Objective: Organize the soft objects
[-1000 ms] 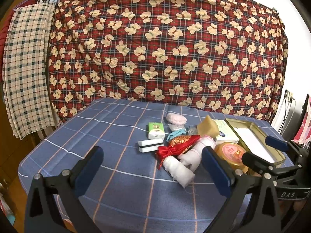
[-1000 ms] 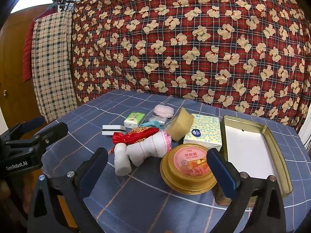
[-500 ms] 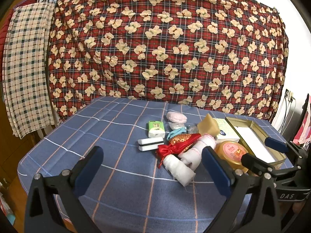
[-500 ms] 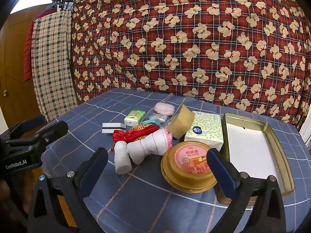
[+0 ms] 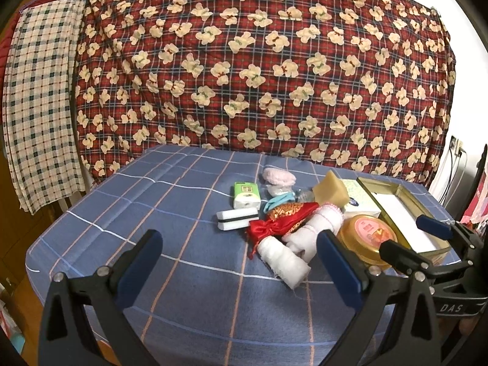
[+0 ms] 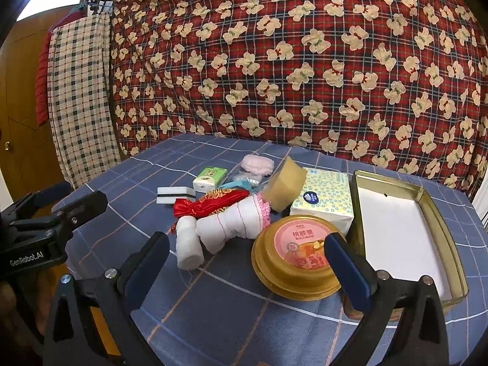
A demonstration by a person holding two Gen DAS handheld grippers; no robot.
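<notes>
A pile of soft things lies mid-table: a white rolled cloth (image 5: 282,257) (image 6: 189,245), a white sock with pink trim (image 6: 236,222), a red satin pouch (image 5: 279,221) (image 6: 210,203), a yellow sponge (image 5: 331,187) (image 6: 283,187), a pink puff (image 6: 256,164), a tissue pack (image 6: 324,196), a green tissue packet (image 5: 246,194) and a white sponge (image 5: 237,218). An open gold tin (image 6: 399,228) stands at the right. My left gripper (image 5: 241,263) is open and empty, short of the pile. My right gripper (image 6: 244,263) is open and empty, before a round gold lid (image 6: 300,256).
The table wears a blue checked cloth (image 5: 170,201). A red bear-print blanket (image 5: 259,70) hangs behind it. A checked cloth (image 5: 39,100) hangs at the left by a wooden door (image 6: 21,97). Each gripper shows in the other's view at the table's near edge.
Both grippers have drifted slightly with little change in view; nothing on the table has moved, and both stay open.
</notes>
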